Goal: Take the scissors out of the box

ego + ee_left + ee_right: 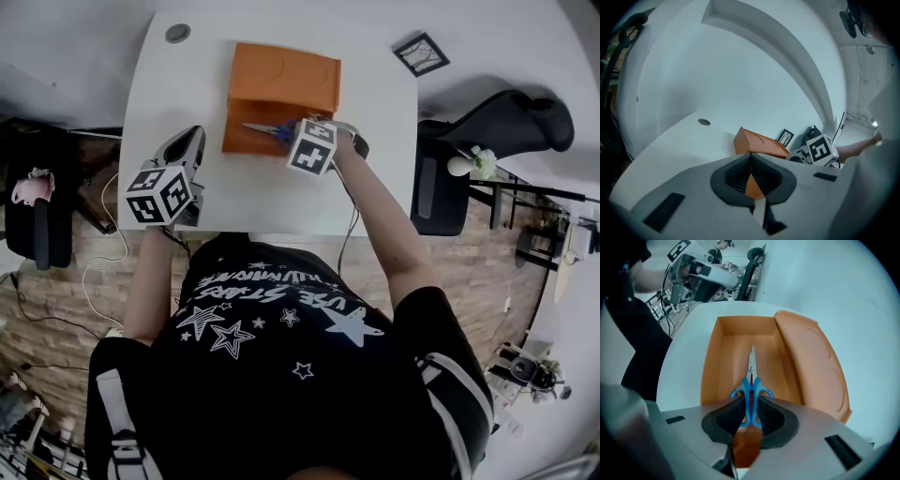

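An orange box [246,120] lies open on the white table [178,89], its lid [286,77] folded back on the far side. Blue-handled scissors [751,380] rest inside along the box floor, blades pointing away from me. My right gripper [750,401] points steeply down into the box, and its dark pads press on both sides of the blue handle loops. In the head view the scissors [267,130] stick out to the left of that gripper's marker cube [312,146]. My left gripper [192,142] hovers over the table left of the box, shut and holding nothing.
A small black picture frame [421,53] lies at the table's far right corner. A round cable grommet [177,34] sits at the far left. A black office chair [497,127] stands right of the table. Cables trail on the wooden floor at left.
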A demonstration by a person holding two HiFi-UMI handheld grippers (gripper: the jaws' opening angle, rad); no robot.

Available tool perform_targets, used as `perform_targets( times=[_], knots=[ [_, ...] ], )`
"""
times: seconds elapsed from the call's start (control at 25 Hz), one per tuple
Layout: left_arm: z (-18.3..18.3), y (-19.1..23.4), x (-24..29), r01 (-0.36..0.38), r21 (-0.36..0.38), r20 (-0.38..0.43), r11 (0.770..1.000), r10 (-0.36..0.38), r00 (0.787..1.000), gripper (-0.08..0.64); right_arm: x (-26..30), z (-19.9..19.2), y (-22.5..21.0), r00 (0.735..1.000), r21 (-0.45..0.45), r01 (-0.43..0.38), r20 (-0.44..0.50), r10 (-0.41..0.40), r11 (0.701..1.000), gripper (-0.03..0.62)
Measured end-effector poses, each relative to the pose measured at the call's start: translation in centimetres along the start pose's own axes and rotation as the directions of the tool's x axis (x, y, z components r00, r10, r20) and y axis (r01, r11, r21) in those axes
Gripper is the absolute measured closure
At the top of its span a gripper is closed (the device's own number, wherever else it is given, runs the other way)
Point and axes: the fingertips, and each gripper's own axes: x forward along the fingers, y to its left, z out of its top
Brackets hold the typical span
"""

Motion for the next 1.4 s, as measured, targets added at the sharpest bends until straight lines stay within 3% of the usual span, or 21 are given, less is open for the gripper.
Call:
perform_targets(
  times=[0.56,0.88,1.4],
  knots=[
    [-0.2,-3.7,-2.9,0.005,0.025,0.039,1.000,-0.006,0.999,0.541,-5.9,-1.1,0.0,0.979,0.128,0.141,0.128,-0.157,0.982,0.486],
    [-0.8,-6.8,-5.7,-0.002,0.050,0.074,0.999,-0.002,0.997,0.541,-11.6,-2.1,0.9,0.920,0.276,0.226,0.256,-0.298,0.934,0.486],
    [-2.7,-13.0,-10.5,0.017,0.105,0.121,0.994,-0.030,0.992,0.541,-17.6,-5.0,7.5,0.830,0.508,0.218,0.352,-0.432,0.833,0.486]
  ],
)
